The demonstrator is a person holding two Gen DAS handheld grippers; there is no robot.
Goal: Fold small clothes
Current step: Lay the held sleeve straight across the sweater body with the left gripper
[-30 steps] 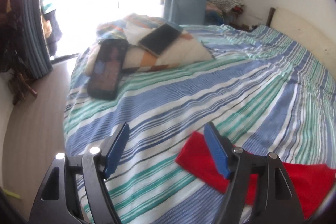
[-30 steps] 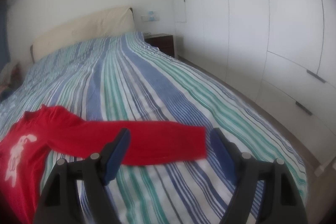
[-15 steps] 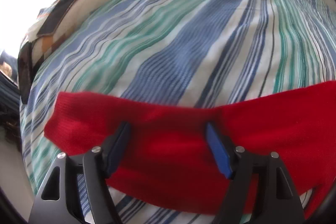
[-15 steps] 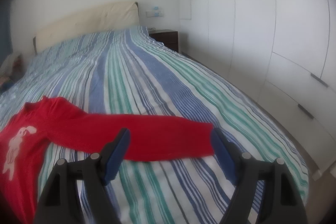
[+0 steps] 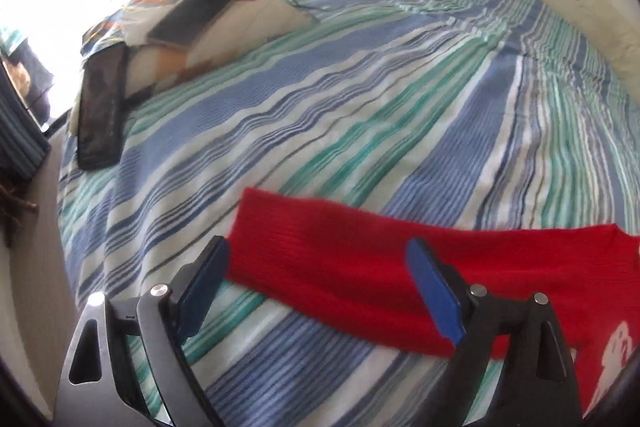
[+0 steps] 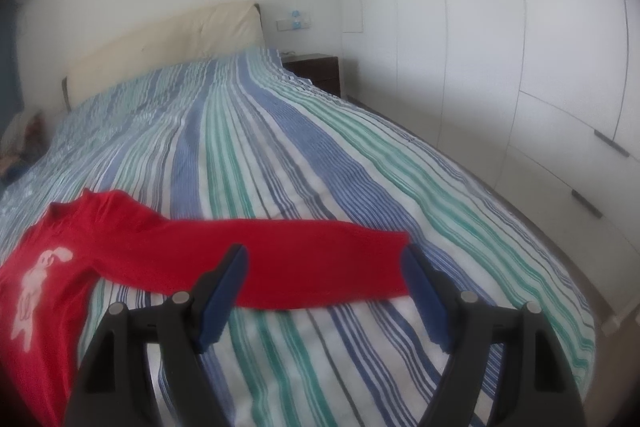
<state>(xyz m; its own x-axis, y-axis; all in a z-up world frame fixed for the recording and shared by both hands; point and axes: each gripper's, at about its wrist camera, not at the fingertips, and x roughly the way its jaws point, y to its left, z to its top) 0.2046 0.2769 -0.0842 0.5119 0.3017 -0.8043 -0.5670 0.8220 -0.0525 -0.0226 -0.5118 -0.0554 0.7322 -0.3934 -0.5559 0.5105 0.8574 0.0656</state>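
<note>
Striped bedspread [image 6: 320, 155] carries a red shirt [image 6: 100, 251], sleeves outstretched; left gripper [image 5: 318, 285], jaws opening, and right gripper [image 6: 324, 283], jaws apart, each hover empty over a sleeve.

A small red long-sleeved top [image 6: 132, 247] lies flat on the striped bed cover, unfolded; both sleeves stretch straight out to either side; a white rabbit print [image 6: 36, 279] shows on its chest, facing up; the neckline points toward the headboard.
</note>
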